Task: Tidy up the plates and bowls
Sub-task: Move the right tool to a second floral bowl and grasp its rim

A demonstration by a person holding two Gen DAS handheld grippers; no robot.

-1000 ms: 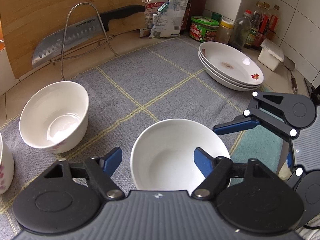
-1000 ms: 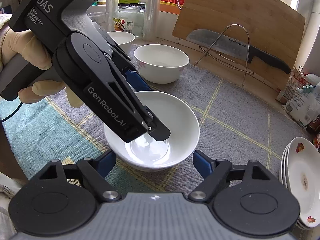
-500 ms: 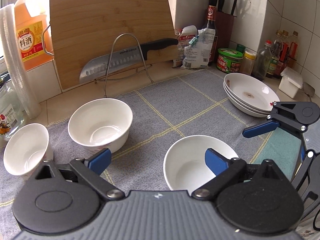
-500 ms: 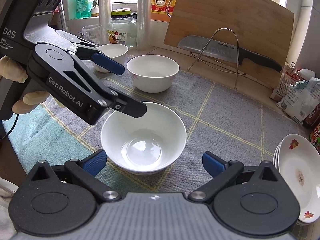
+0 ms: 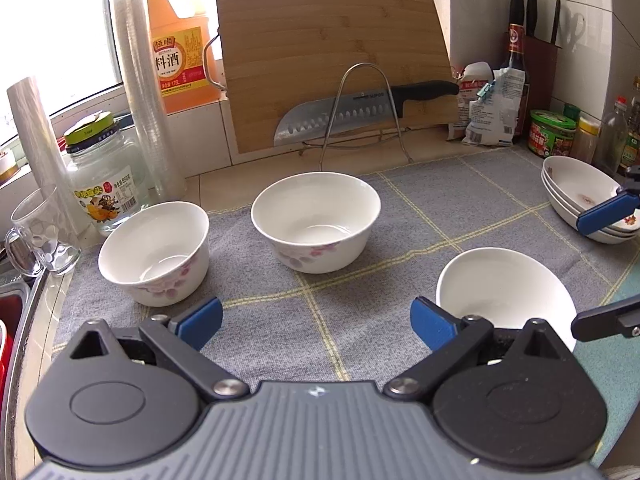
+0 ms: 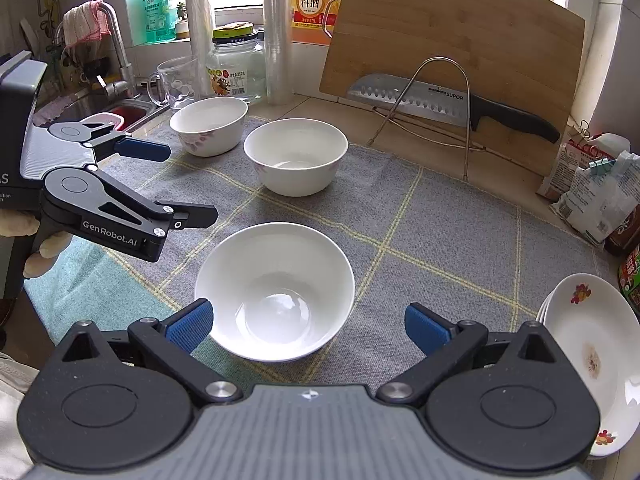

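Observation:
A plain white bowl stands upright on the grey checked mat, just ahead of my right gripper, which is wide open and not touching it. In the left wrist view this bowl is at the lower right. My left gripper is open over bare mat and faces two flowered bowls, one in the middle and one to the left. Seen from the right wrist, the left gripper hangs to the left of the plain bowl. A stack of flowered plates sits at the right edge.
A bamboo cutting board leans at the back with a knife on a wire rack. A jar, glass mug, film rolls and a cooking-wine jug stand at the back left by the sink. Bags and sauce jars line the right.
Both grippers have opened wide. The left gripper's finger has come out of the plain bowl and the gripper has swung left toward the flowered bowls. The right gripper has lifted slightly.

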